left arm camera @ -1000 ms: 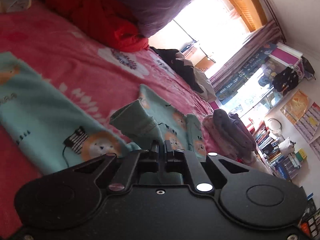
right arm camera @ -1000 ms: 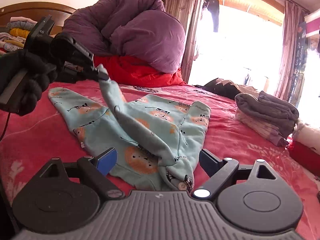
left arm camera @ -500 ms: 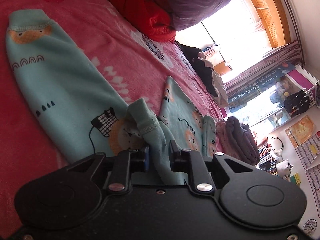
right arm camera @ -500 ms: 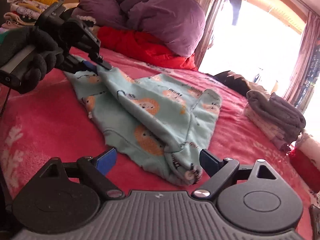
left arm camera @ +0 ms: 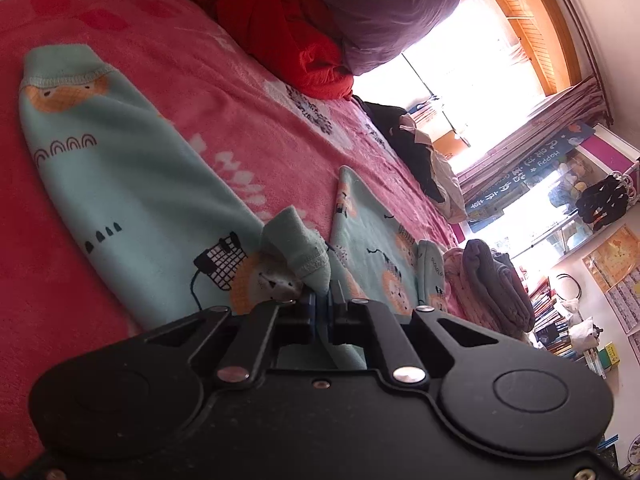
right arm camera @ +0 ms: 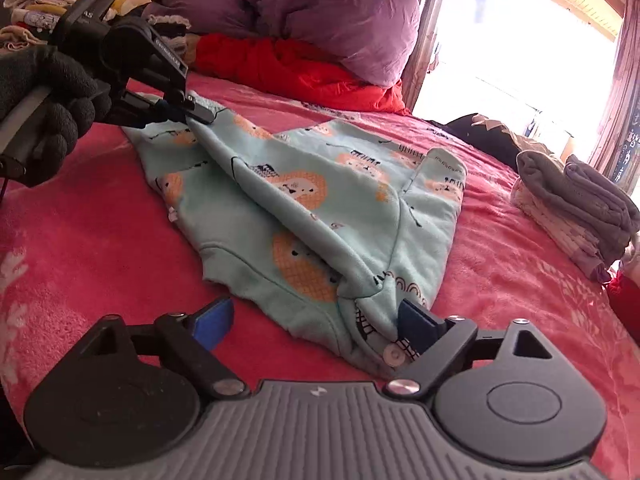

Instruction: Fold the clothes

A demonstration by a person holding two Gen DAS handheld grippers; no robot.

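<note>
The mint-green printed garment (right arm camera: 320,208) lies spread on the pink bedspread (right arm camera: 100,232) in the middle of the bed, partly folded: one layer already lies doubled over the body, with a ridge running from its far corner toward its near hem. This garment serves as the landmark for all positions below.

At the garment's far-left corner, the left gripper (right arm camera: 196,114) has its jaws pressed together on a cuff or edge of the fabric. In the left wrist view the same pinch shows a small peak of cloth (left arm camera: 304,252) rising from between the closed fingers. The grip is held low and close to the bedspread, which likely keeps the lifted layer under tension so it can be laid down without bunching. A gloved hand (right arm camera: 48,112) carries this gripper.

At the garment's near hem, the right gripper (right arm camera: 316,320) has its jaws spread wide; they have just been narrowing slightly. The hem sits between them, beside the right-hand pad (right arm camera: 416,320), but is not clamped. This placement appears to prepare a hold on the near corner.

Right of the garment, a stack of folded grey and pink clothes (right arm camera: 576,208) sits apart. Beyond the garment's far side lie a red blanket (right arm camera: 288,68) and a purple duvet (right arm camera: 320,8).
</note>
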